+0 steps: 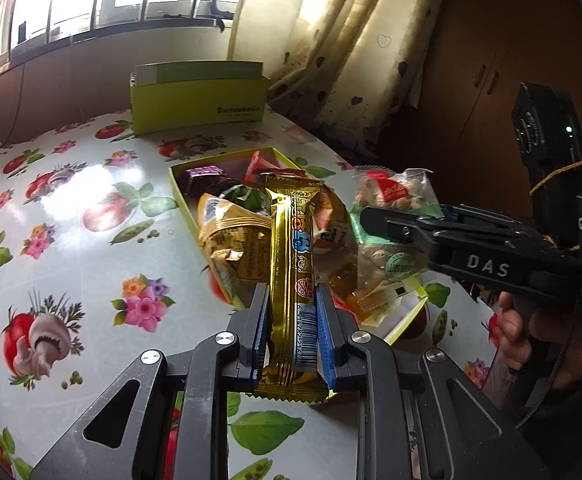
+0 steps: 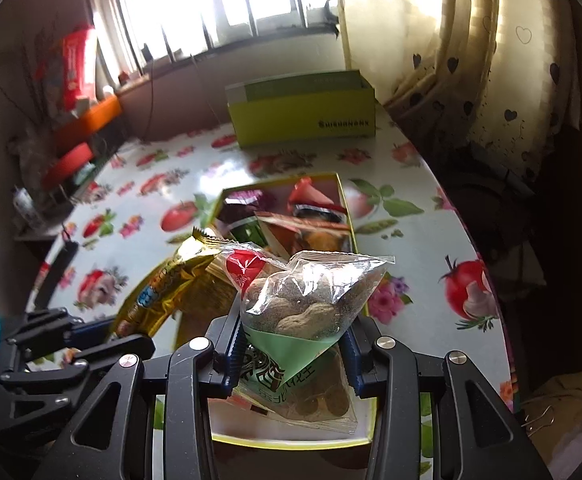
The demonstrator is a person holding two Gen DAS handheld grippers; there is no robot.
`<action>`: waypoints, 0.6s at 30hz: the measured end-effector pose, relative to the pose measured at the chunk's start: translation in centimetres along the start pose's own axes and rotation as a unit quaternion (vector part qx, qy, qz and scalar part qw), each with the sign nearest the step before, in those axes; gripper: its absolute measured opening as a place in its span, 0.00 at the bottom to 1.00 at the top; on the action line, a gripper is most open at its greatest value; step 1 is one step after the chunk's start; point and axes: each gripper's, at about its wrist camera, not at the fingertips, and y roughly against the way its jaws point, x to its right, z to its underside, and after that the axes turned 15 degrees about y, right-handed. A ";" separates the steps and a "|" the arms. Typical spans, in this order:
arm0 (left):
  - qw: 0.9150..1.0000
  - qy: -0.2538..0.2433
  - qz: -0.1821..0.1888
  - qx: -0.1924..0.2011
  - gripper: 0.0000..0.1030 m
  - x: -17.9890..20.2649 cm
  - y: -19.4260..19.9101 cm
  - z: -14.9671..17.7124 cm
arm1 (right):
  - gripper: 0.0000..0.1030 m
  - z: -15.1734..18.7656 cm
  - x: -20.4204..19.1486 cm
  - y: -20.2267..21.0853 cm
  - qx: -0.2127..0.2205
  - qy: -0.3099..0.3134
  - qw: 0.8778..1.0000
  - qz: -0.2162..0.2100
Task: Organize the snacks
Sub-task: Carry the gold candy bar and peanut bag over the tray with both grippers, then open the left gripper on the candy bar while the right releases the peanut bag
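Now, line by line:
Left gripper (image 1: 291, 308): clamped on the gold snack bar (image 1: 293, 264), its blue pads pressing both long edges near the barcode end; the bar sticks forward over the tray.
Right gripper (image 2: 291, 344): closed around the clear bag of peanuts (image 2: 311, 300), pads against the green lower part of the bag; the bag stands up between the jaws.
Tray (image 1: 179, 188): a shallow yellow-green box lid on the table, already holding several packets, among them a red one, a dark purple one, a green one and a tan pouch.
Gold snack bar, from the right wrist view: at lower left, just beside the peanut bag, held above the near end of the tray.
Bag of peanuts, from the left wrist view: on the right, over the tray's right side.
Table (image 1: 71, 216): covered with a glossy cloth printed with tomatoes, mushrooms and flowers.
Green box (image 1: 199, 100): upright at the far edge of the table, well apart from the tray.
Hand (image 1: 531, 336): grips the right tool's handle at the right edge.
Curtain (image 2: 471, 60): heart-patterned, beside the window.
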 end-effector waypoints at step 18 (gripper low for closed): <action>0.999 -0.027 0.015 -0.026 0.22 0.4 -3.2 -0.4 | 0.42 0.4 -1.0 -2.5 -0.034 0.064 0.997 -0.032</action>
